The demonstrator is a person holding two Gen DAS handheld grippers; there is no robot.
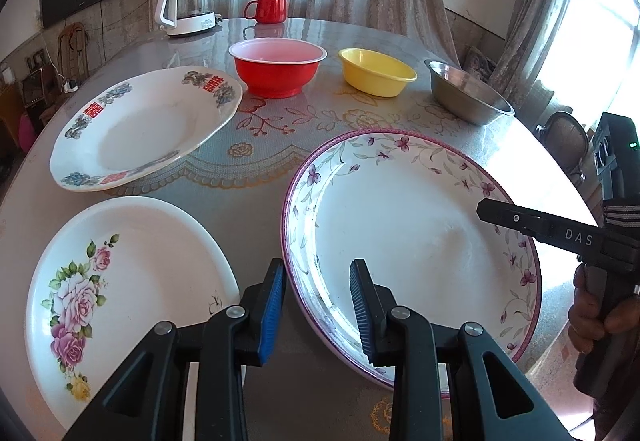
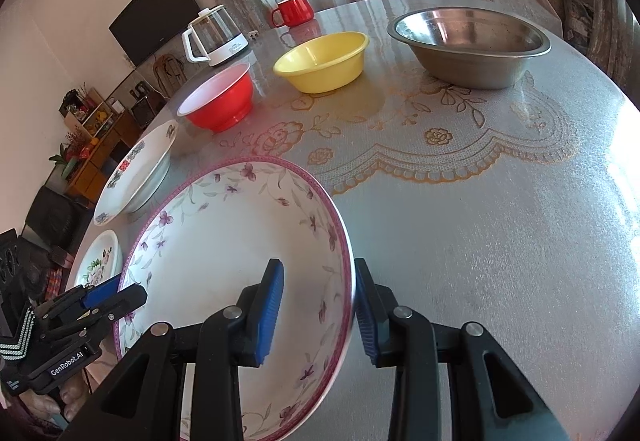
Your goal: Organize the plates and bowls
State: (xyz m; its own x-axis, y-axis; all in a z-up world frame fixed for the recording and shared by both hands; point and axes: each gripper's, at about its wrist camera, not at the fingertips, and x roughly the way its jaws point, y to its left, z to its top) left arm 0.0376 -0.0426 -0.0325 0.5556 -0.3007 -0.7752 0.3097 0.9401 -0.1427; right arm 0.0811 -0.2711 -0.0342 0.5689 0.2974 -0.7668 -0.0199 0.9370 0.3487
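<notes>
Bowls point(image 1: 278, 67) beyond plate point(image 1: 420, 233) (unobstructed).

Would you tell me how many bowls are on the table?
3, in a row at the far side: red bowl nearest the kettle, yellow bowl in the middle, steel bowl at the other end. None seems hidden.

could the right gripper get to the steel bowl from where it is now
Probably not right away: the right gripper straddles the rim of the purple-rimmed plate and would have to let go first. Otherwise only bare table lies between it and the steel bowl.
</notes>
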